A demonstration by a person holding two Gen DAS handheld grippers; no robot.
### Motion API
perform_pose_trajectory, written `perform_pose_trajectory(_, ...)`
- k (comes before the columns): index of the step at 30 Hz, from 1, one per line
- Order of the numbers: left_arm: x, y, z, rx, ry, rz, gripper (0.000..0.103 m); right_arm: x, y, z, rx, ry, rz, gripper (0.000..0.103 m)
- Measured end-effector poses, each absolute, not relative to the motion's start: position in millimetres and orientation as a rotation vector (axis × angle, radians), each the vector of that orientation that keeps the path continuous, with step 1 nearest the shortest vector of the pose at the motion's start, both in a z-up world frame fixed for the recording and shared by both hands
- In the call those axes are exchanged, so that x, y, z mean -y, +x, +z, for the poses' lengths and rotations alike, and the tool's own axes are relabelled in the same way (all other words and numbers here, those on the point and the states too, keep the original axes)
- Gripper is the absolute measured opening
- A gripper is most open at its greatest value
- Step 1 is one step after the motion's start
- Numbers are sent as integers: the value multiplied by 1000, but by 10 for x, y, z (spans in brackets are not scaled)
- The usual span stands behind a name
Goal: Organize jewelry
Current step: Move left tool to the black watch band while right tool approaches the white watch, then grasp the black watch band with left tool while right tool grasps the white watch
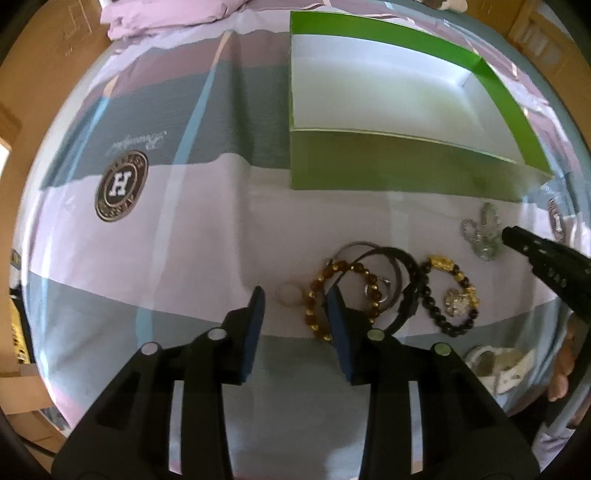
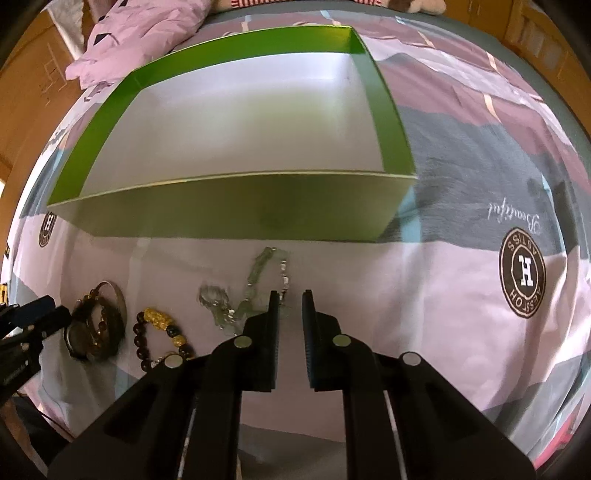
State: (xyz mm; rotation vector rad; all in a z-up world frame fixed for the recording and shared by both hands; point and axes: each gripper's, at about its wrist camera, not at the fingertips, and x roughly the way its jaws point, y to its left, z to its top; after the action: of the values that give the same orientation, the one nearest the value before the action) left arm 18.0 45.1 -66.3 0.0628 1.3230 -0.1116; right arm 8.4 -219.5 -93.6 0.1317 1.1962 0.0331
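A green box [image 1: 373,166] with a white inside stands open on the bedspread; it also shows in the right wrist view [image 2: 221,206]. In front of it lie a brown-and-gold bead bracelet [image 1: 314,295], a pale round stone [image 1: 290,294], dark bangles with a watch [image 1: 402,280], a black-and-gold bead bracelet [image 1: 452,291] and a silver chain [image 1: 482,232]. My left gripper [image 1: 295,299] is open, its right finger over the brown bracelet. My right gripper [image 2: 290,297] is open, its tips at the silver chain [image 2: 255,291]. Nothing is held.
A white strap-like piece [image 1: 498,365] lies at the right near a hand. Pink bedding [image 2: 140,33] is bunched at the far left beyond the box. The patterned bedspread [image 2: 480,184] stretches to the right. Cardboard [image 1: 44,74] stands at the bed's left.
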Motion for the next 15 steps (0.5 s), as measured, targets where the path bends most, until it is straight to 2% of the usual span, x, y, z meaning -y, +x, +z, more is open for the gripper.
perform_pose_trajectory(2,-465,167,-613,-1318,46,-139,40,2236,64,-920,-1201,152,34,18)
perform_pose_trajectory(4,-437,141,-557,-1293,54,-157,52,2248,57,-859,-1191,161,39,24)
perform_pose_trajectory(8,-328,115,-652,-1313,82,-174,52,2226,47,-778,-1168,148,32,37)
perform_pose_trajectory(15,-308,167,-884,-1389,82,-144,19,2162,153,-825,-1208,177,27,38)
